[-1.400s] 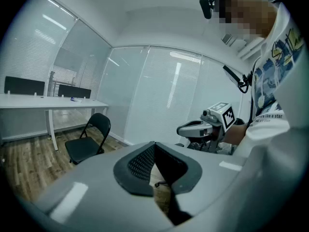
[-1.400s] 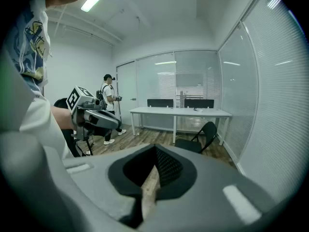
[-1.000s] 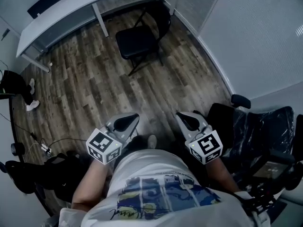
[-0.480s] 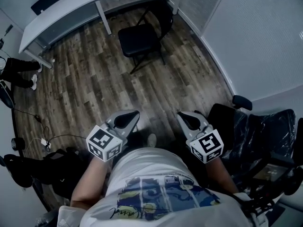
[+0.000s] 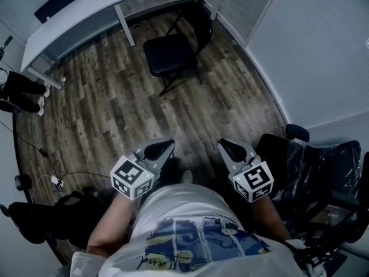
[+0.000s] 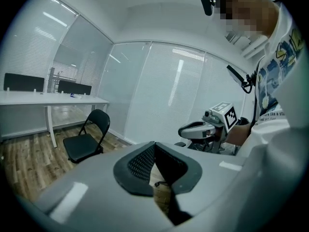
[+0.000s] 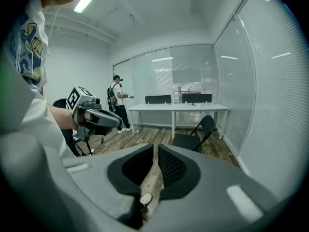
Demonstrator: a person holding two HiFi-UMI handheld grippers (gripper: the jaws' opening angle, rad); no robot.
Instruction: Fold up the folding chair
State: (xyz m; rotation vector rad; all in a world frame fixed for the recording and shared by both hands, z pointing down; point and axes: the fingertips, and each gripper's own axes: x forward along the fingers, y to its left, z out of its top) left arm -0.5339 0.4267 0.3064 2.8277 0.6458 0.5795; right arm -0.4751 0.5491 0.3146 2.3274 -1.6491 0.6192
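Upper centre of the head view, the open folding chair (image 5: 171,53) stands well ahead, more in line with the left gripper (image 5: 163,149), which is closed and empty. The right gripper (image 5: 226,145) has just been opening a slit, with nothing between its jaws.

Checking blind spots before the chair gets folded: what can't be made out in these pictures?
- Chair hinges: too small and dark in every view.
- Desk: far end cut off by the head view's top edge.
- Bystander: only legs show inside the head view's left edge; tiny in the right gripper view.
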